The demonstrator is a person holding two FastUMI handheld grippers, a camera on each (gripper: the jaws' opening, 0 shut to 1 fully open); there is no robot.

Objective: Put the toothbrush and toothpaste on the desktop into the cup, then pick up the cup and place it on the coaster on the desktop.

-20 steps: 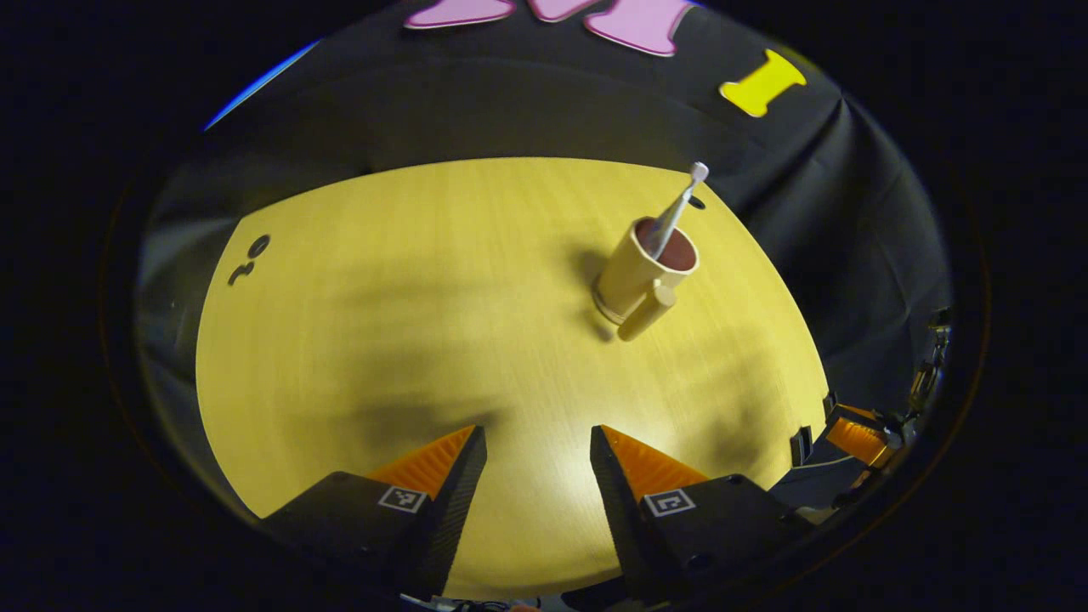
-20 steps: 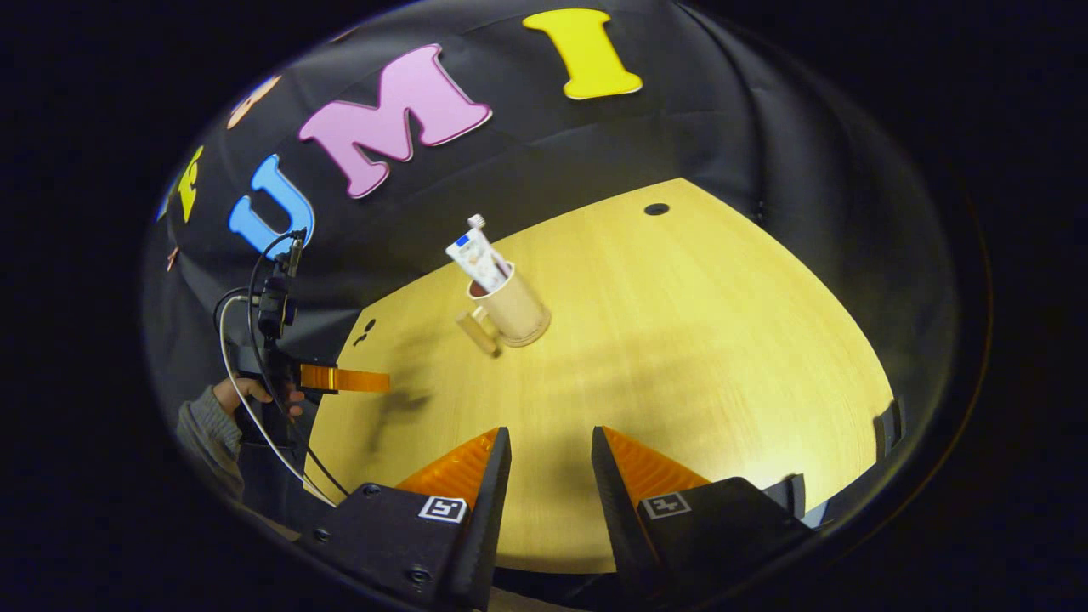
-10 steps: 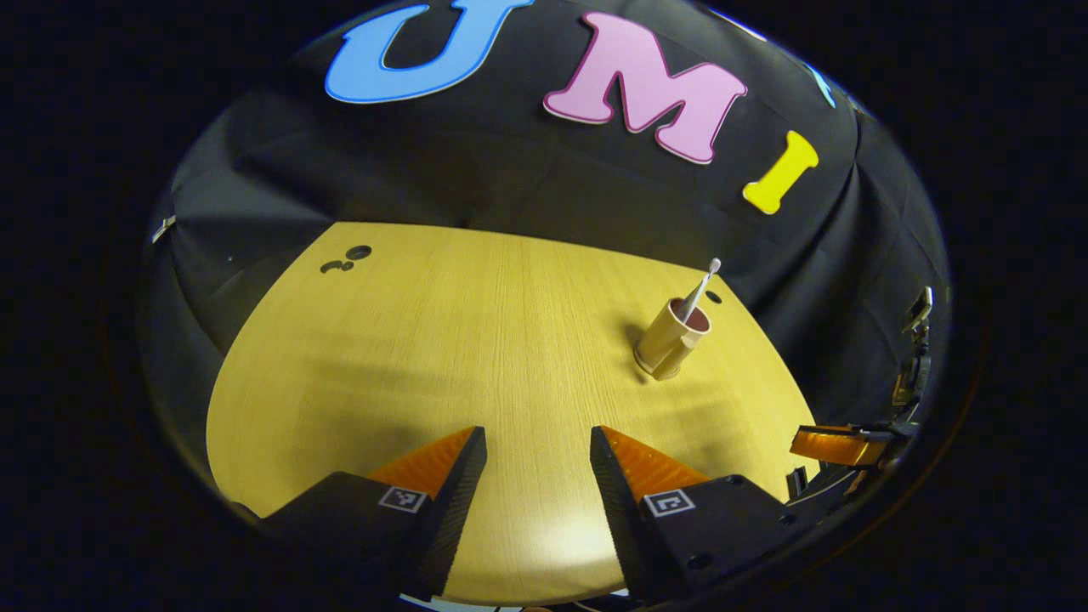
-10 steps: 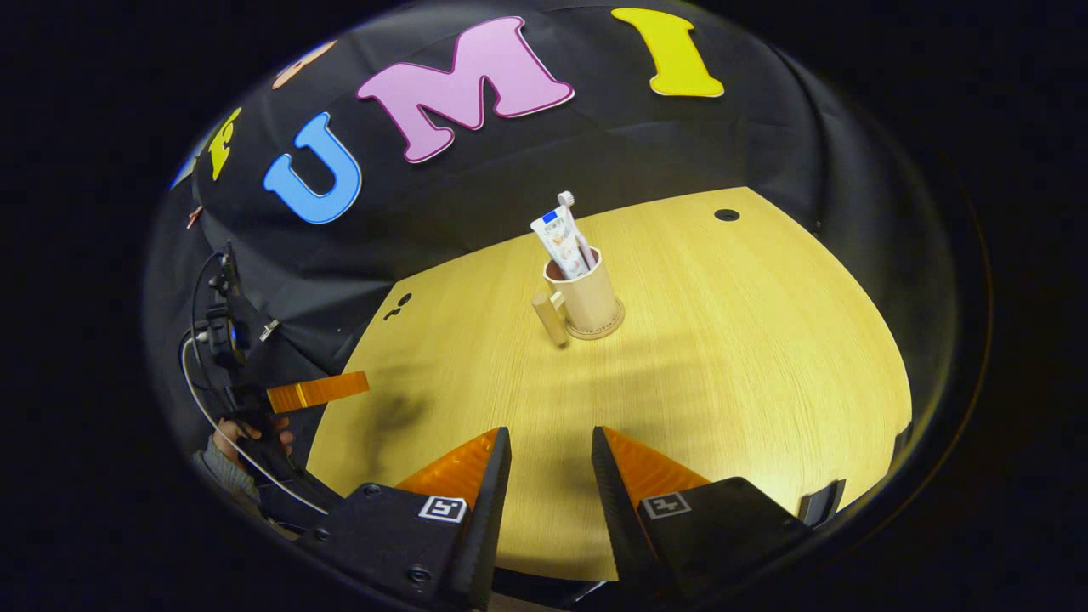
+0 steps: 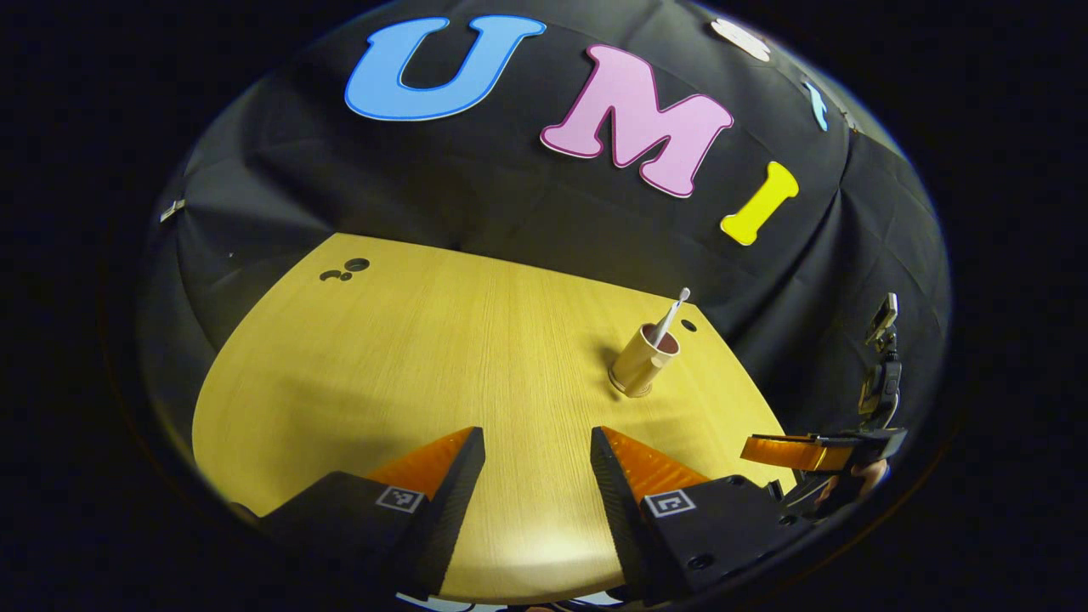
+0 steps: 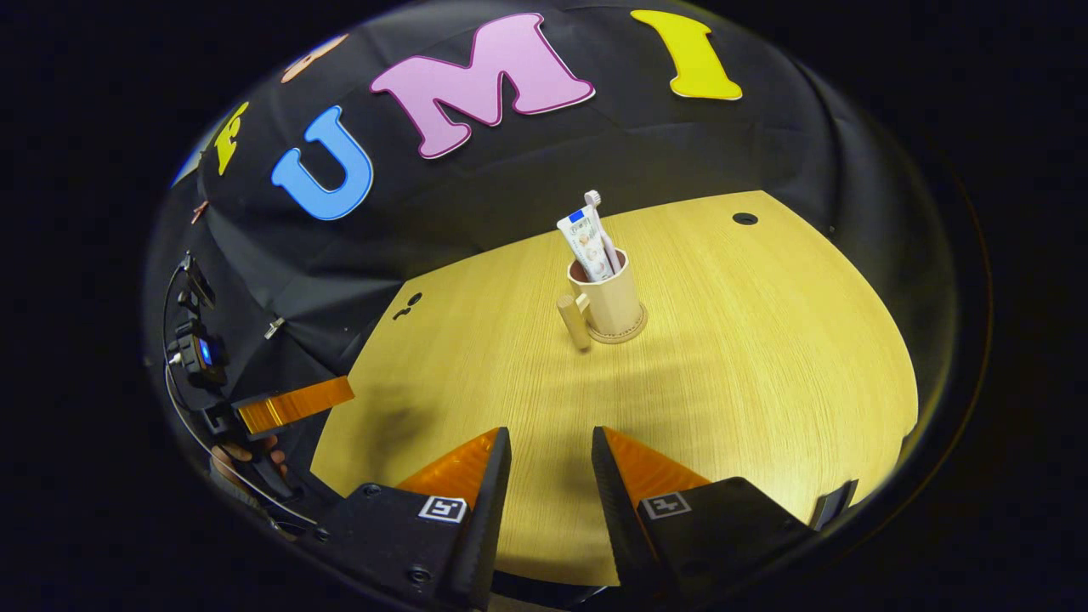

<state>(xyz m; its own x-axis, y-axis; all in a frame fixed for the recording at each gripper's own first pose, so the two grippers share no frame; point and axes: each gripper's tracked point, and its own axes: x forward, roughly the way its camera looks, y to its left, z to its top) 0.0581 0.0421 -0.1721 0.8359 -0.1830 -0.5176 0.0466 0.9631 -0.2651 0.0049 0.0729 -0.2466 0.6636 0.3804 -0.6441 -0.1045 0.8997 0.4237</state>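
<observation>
A beige cup (image 6: 614, 302) with a stubby side handle (image 6: 575, 321) stands upright on a round coaster (image 6: 636, 328) near the far middle of the wooden desktop (image 6: 722, 374). A toothpaste tube (image 6: 585, 246) and a white toothbrush (image 6: 595, 204) stick out of it. In the left gripper view the cup (image 5: 643, 364) stands far right with the toothbrush (image 5: 671, 313) leaning out. My left gripper (image 5: 535, 476) and right gripper (image 6: 551, 476) are both open, empty, and well short of the cup.
The other gripper (image 5: 799, 450), held by a hand, hangs off the desktop's right edge; its counterpart (image 6: 293, 404) hangs off the left edge. Small cable holes (image 6: 745, 218) (image 5: 357, 264) mark the far corners. Black cloth walls close in behind the desktop.
Both grippers have drawn back from the cup, which now looks smaller and farther off. The cup with toothbrush and toothpaste has stayed where it stands.
</observation>
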